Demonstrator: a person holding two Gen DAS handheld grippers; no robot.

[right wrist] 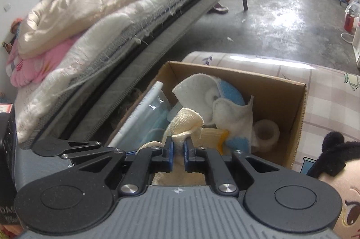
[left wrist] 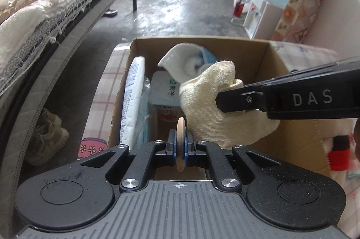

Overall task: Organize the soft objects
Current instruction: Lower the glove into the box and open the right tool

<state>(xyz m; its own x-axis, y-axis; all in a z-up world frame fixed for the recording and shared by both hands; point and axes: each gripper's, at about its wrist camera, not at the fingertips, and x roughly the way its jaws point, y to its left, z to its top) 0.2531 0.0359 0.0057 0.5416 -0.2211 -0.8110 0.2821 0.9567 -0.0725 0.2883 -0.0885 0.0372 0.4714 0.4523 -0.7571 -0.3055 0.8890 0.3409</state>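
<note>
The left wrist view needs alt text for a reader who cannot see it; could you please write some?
Over an open cardboard box of towels and packets, the left gripper pinches a thin tan disc while the right gripper, entering from the right, clamps a cream knitted glove. A bed runs along the left.

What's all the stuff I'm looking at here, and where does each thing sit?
cardboard box: one, brown, open, on the checked cloth.
cream knit glove: one, held over the box by the right tongs.
white and blue towel: one, inside the box at the back.
tape roll: one, pale, in the box's right corner.
plush doll: one, black hair, right of the box.
bed: one, piled with pink and cream bedding, left.
sneakers: pale, under the bed.
left tongs: black, shut on a thin tan disc.
right tongs: black, shut on the glove.
</note>
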